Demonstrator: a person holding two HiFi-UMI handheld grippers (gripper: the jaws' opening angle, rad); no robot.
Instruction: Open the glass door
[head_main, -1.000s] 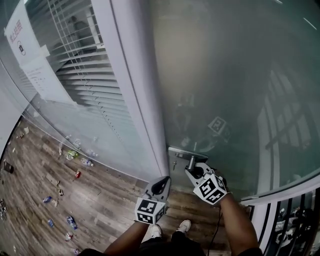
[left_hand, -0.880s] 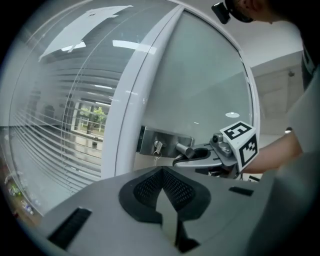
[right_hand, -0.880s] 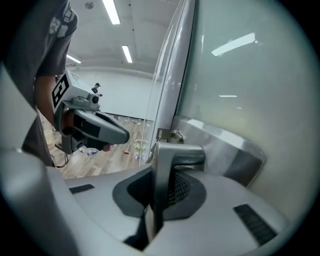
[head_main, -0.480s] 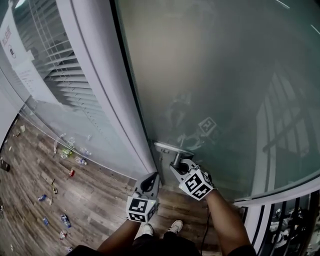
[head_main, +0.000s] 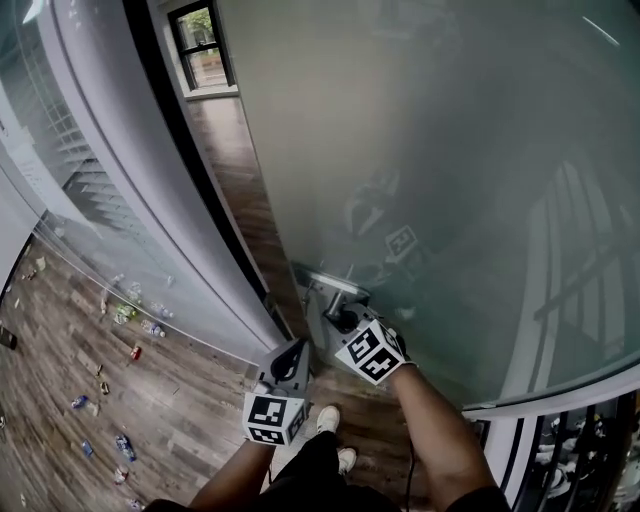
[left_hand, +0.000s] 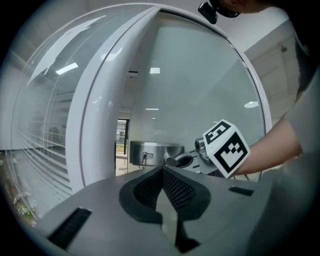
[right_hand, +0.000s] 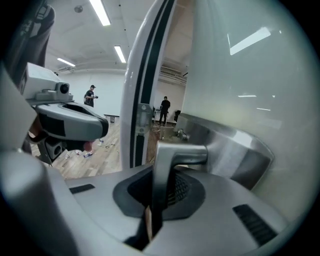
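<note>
The frosted glass door (head_main: 450, 150) stands ajar, with a strip of wooden floor showing between it and the white frame (head_main: 120, 170). My right gripper (head_main: 345, 322) is shut on the door's metal lever handle (right_hand: 175, 155), which runs down between its jaws (right_hand: 162, 185) from the steel lock plate (right_hand: 235, 150). My left gripper (head_main: 297, 352) hangs just left of the handle, near the door's edge, touching nothing. Its jaws (left_hand: 162, 172) are shut and hold nothing. Past them I see the lock plate (left_hand: 150, 150) and the right gripper's marker cube (left_hand: 226, 148).
A glass wall with blinds (head_main: 60, 140) runs on the left, with several small items scattered on the wooden floor (head_main: 120, 315) below it. A dark railing (head_main: 580, 450) stands at the bottom right. The person's shoes (head_main: 330, 420) are under the grippers. Two people (right_hand: 164, 107) stand far off.
The door has swung open: the gap at its edge now shows floor and a window beyond. Both grippers have shifted left with the handle.
</note>
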